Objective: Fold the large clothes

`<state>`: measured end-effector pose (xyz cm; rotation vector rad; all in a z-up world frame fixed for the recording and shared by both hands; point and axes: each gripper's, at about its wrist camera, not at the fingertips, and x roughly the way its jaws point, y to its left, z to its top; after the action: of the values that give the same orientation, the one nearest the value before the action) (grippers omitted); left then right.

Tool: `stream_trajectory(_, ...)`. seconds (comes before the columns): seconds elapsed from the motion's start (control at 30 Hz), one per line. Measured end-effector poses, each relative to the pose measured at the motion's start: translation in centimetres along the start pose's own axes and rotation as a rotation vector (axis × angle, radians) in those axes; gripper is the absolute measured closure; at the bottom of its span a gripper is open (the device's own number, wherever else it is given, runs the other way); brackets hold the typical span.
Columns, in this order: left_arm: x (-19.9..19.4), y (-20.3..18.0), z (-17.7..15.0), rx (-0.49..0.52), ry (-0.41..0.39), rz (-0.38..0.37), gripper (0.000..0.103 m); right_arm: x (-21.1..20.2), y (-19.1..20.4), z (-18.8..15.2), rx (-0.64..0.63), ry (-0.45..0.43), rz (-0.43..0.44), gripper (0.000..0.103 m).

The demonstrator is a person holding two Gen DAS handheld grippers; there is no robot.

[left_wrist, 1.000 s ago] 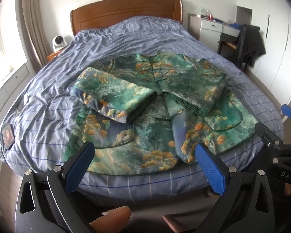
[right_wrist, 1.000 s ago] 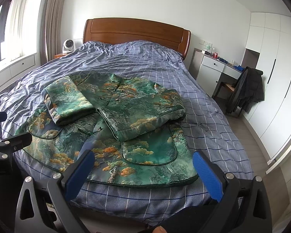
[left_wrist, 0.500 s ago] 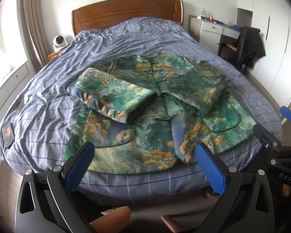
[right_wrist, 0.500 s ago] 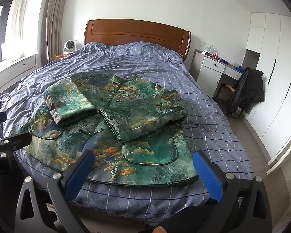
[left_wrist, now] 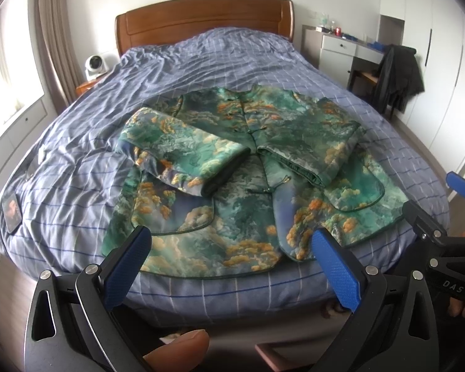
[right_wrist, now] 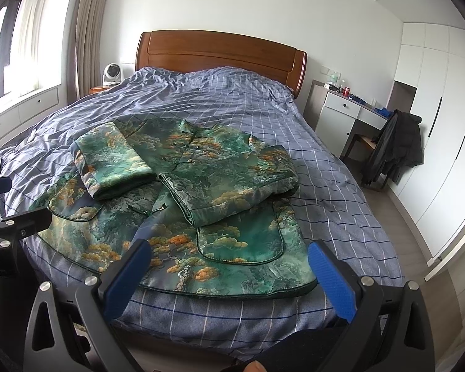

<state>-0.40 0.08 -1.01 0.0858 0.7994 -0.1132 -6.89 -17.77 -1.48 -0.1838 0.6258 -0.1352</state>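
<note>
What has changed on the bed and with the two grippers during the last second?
Both grippers drew back slightly from the bed; nothing was taken hold of or let go. The left gripper and right gripper stay open and empty. The jacket lies as before, both sleeves folded over its front.

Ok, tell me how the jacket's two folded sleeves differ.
The left sleeve lies shorter and more compact, its dark cuff opening facing the bed's foot; the right sleeve spreads wider and flatter, showing a green-lined cuff edge. Both are folded across the jacket front, their cuffs apart.
</note>
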Motion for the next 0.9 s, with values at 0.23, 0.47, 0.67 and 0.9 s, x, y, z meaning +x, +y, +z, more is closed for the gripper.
stream_trajectory(0.23, -0.03, 0.09, 0.00, -0.001, 0.000, 0.000, 0.000, -0.01, 0.05, -0.01, -0.001, 0.000, 0.001, 0.000)
stream_trajectory(0.47, -0.21, -0.15, 0.04, -0.005, 0.003, 0.001, 0.000, -0.03, 0.05, 0.00, -0.001, -0.001, 0.000, 0.000)
stream_trajectory(0.67, -0.37, -0.45, 0.11, -0.009, 0.000, 0.001, 0.000, -0.13, 0.18, -0.07, -0.004, -0.002, 0.000, 0.000)
stream_trajectory(0.9, -0.42, -0.36, 0.09, -0.011, 0.003, 0.000, 0.000, -0.13, 0.32, -0.10, -0.006, -0.001, 0.003, 0.000)
